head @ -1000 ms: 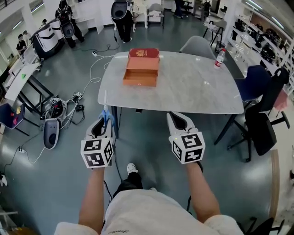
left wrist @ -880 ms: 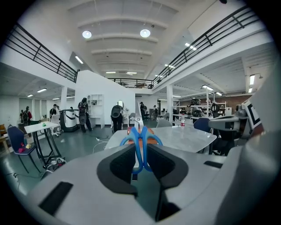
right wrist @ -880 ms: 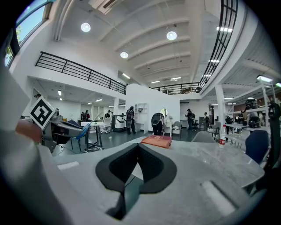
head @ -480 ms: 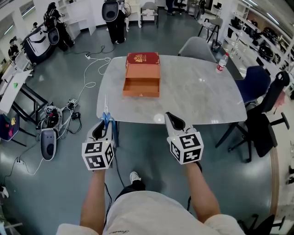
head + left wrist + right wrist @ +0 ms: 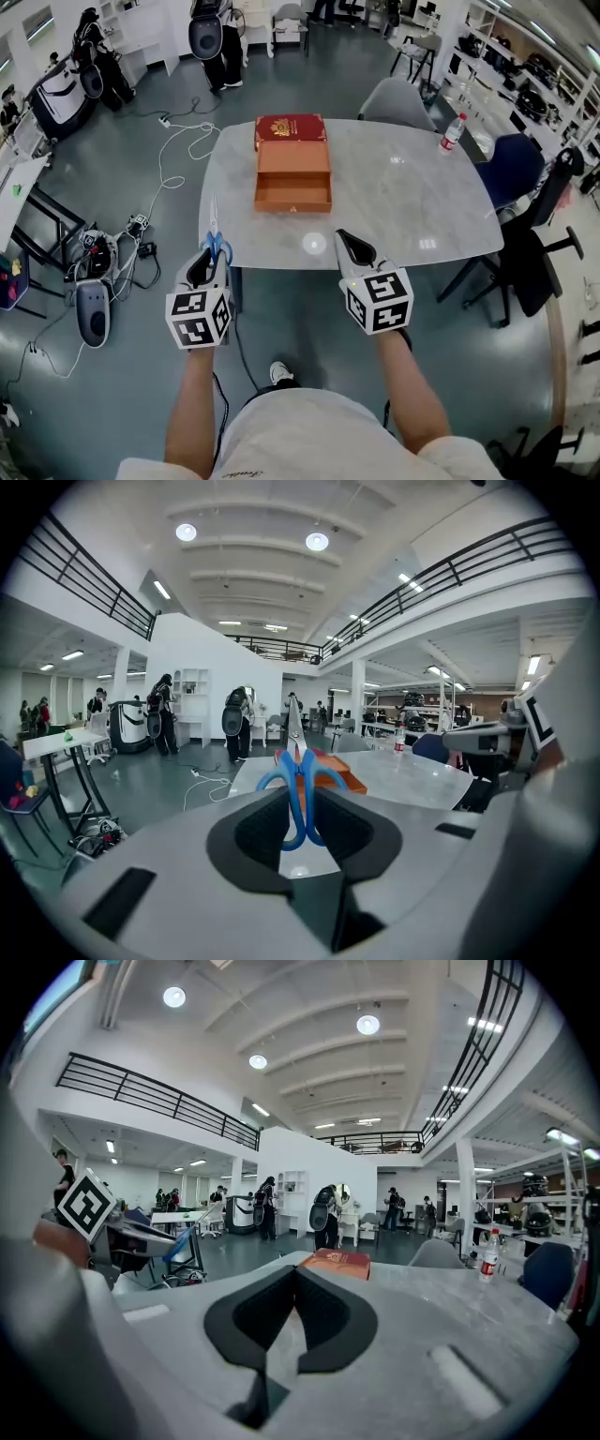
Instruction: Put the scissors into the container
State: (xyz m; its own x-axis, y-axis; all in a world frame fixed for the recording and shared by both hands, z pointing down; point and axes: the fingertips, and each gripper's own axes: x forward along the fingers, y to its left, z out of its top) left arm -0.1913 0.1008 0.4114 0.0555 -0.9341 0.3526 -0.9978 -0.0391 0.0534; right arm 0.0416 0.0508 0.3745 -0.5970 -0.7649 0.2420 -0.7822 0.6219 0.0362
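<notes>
- While the left gripper [image 5: 210,262] hangs just off the near-left edge of the table [image 5: 422,206], its jaws are clamped on the blue handles of the scissors [image 5: 215,234]. The left gripper view shows the handle loops [image 5: 298,780] pinched between the pads.
- The scissors' long axis runs away from the person, with the closed blades sticking out past the jaw tips and pointing ahead. They are held clear of the tabletop, not resting on anything.
- The container [image 5: 293,201], an open orange box, sits on the table ahead and to the right of the scissors' tips, well apart from them. Its mouth faces up and a red lid [image 5: 291,128] lies just behind it.
- My judgement is that the coming move is a reach forward and rightward by the left gripper, then a tip-down of the blades into the box.
- The right gripper [image 5: 352,248] is over the near table edge with its jaws pressed together on nothing. It is slightly nearer the box, but carries nothing.
- A water bottle [image 5: 450,134] stands at the far right of the table, out of the way.
- Compared with a second ago, the table and box have drawn closer and both grippers now reach its near edge; the grip on the scissors is unchanged.
</notes>
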